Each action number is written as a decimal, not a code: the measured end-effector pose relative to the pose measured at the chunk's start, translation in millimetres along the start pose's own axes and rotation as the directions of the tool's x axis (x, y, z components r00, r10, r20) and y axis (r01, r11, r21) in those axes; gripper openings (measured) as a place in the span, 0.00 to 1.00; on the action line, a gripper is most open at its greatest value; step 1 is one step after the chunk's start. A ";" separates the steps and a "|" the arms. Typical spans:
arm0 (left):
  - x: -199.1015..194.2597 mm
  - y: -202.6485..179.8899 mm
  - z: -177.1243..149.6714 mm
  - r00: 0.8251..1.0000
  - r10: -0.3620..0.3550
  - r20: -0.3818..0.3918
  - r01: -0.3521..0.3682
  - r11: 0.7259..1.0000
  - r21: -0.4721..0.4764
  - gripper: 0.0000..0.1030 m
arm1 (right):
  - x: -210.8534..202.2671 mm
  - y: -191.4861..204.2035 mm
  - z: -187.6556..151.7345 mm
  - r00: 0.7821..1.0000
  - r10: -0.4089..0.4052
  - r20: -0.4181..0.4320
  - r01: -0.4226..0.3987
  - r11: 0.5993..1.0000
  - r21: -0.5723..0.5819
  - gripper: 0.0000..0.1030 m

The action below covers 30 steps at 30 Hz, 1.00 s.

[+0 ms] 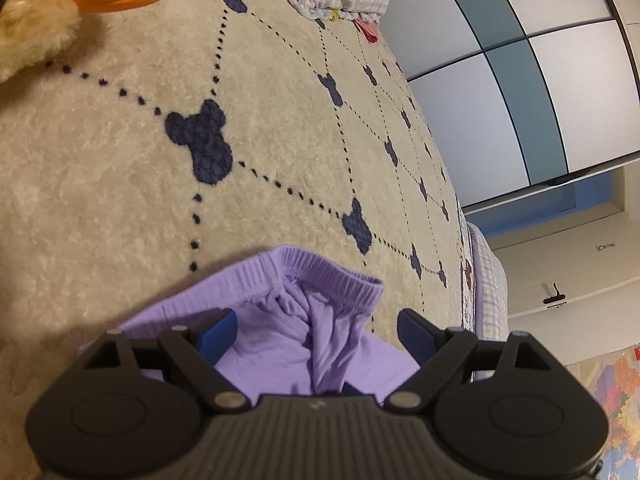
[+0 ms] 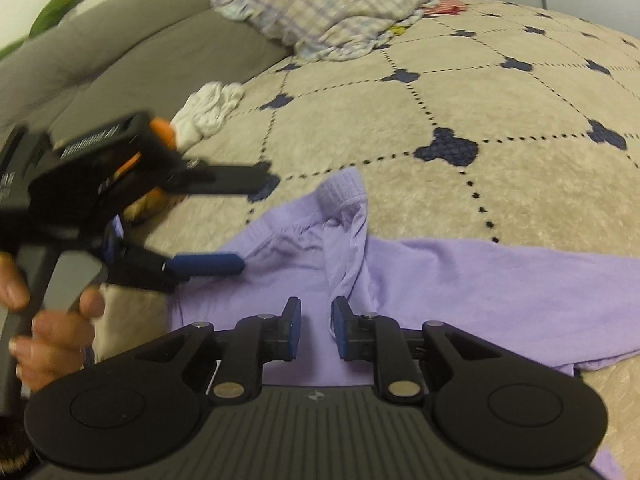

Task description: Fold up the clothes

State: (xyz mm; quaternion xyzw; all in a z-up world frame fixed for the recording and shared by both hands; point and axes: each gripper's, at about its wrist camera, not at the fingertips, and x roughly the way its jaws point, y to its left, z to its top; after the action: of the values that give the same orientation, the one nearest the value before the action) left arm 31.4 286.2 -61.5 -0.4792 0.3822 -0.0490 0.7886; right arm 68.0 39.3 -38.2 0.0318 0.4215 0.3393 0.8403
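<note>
The garment [image 2: 400,280] lay on the blanket [image 2: 500,120], its waistband [image 2: 340,192] toward the far side and its length running off to the right. The right gripper [image 2: 316,320] hung over its near part; the left gripper [image 2: 240,224] reached in from the left, one finger [image 2: 208,262] at the garment's left edge. Behind, a pillow [image 2: 332,4] lay at the blanket's far end, a cloth [image 2: 208,108] at its left edge.

Soft matt lilac knit garment [image 2: 460,280] with ribbed waistband; fuzzy plush beige bedspread [image 1: 280,128]; matt black plastic hand-held gripper [image 2: 316,328], blue rubbery pads [image 2: 294,328].
</note>
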 end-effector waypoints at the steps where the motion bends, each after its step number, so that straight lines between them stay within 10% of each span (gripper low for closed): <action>1: 0.0 -0.1 -0.2 1.000 -0.003 -0.002 0.003 1.000 0.000 0.85 | 1.5 -1.1 0.0 1.000 -0.009 0.009 0.009 1.000 0.008 0.19; 13: -6.6 -6.7 2.1 0.996 -0.087 0.005 0.087 0.996 0.013 0.85 | -21.3 17.5 6.3 0.987 0.026 0.158 -0.017 0.998 -0.057 0.02; 30: 13.8 -33.7 -13.4 0.998 -0.055 -0.019 0.057 0.993 0.102 0.84 | -11.4 44.8 -8.5 0.998 0.012 0.066 0.005 0.966 -0.259 0.02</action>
State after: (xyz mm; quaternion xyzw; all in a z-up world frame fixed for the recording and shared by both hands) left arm 42.2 252.4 -45.8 -0.4484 0.3720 -0.0946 0.8073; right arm 32.6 64.9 -20.6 -0.0662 0.3448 0.3918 0.8504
